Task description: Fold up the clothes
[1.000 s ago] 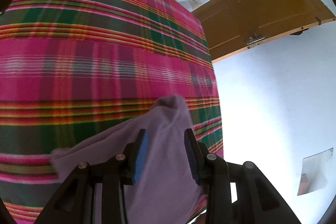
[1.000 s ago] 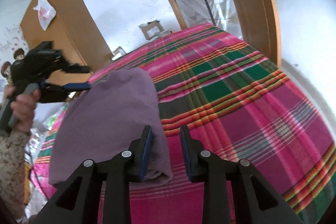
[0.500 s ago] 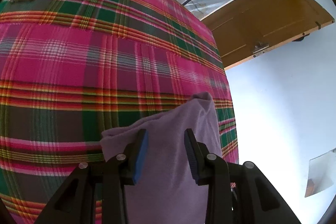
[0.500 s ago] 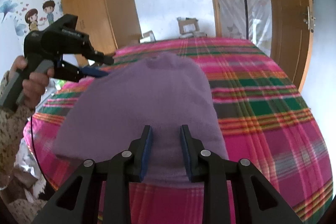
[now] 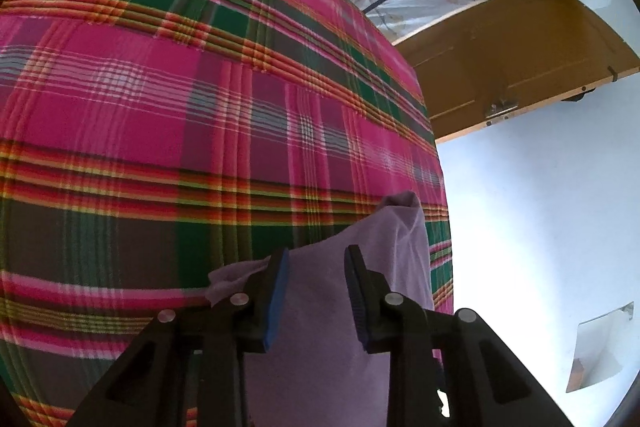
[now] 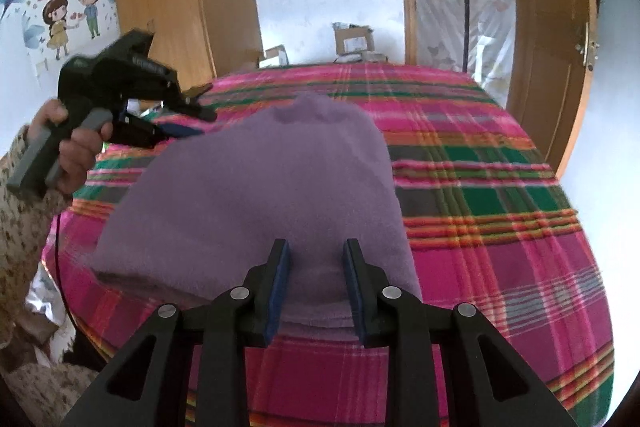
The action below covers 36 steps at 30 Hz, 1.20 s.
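Black left hand-held gripper (image 6: 188, 125) with grey handle, blue finger pads (image 5: 278, 297), silver screws, floral beige sleeve (image 6: 24, 223)

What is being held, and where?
Cannot tell: purple cloth edges sit between jaws of the right hand-held gripper and the closing left hand-held gripper, not visibly pinched.

Nothing readable here: pale lettering on the left gripper (image 6: 196, 117) body is blurred, and the wall sticker (image 6: 72, 17) writing is too small.
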Tool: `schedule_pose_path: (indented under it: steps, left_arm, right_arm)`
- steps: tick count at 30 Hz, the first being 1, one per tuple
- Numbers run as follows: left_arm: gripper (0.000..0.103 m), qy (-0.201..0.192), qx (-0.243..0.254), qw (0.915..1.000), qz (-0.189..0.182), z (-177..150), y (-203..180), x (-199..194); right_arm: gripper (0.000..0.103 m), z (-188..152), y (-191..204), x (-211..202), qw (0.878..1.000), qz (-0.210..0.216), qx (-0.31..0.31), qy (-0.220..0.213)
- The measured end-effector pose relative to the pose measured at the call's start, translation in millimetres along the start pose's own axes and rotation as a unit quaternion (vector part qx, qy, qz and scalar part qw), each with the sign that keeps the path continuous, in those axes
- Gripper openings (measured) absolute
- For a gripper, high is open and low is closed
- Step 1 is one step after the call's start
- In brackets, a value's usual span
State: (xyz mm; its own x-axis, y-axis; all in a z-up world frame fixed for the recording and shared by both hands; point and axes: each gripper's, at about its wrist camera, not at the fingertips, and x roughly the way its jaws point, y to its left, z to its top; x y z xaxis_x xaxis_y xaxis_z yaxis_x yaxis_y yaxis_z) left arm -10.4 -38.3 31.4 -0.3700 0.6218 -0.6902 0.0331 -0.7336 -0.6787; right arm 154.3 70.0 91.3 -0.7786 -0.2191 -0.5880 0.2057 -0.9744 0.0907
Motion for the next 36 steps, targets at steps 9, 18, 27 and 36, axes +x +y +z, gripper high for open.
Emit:
schedule_pose_path:
  steps: [9,18,27,36]
  left_arm:
    - [0.033,-0.037,0.004,0.9993,0.007,-24,1,-33]
    - [0.035,-0.033,-0.027,0.9991,-0.01,-48,31,-45]
    - [0.035,-0.025,-0.034,0.9984,-0.038,-63,39,-47]
    - [0.035,-0.028,-0.049,0.9975,-0.043,-68,51,-50]
  right_arm:
    - [0.029,19,62,0,0.991,0.091,-0.091,-0.029]
    - [0.029,7,89,36,0.982,0.105,-0.155,0.01]
    - [0.029,16,90,41,0.982,0.103,-0.159,0.018]
    - [0.029,56,95,77,0.989,0.096,-0.111,0.016]
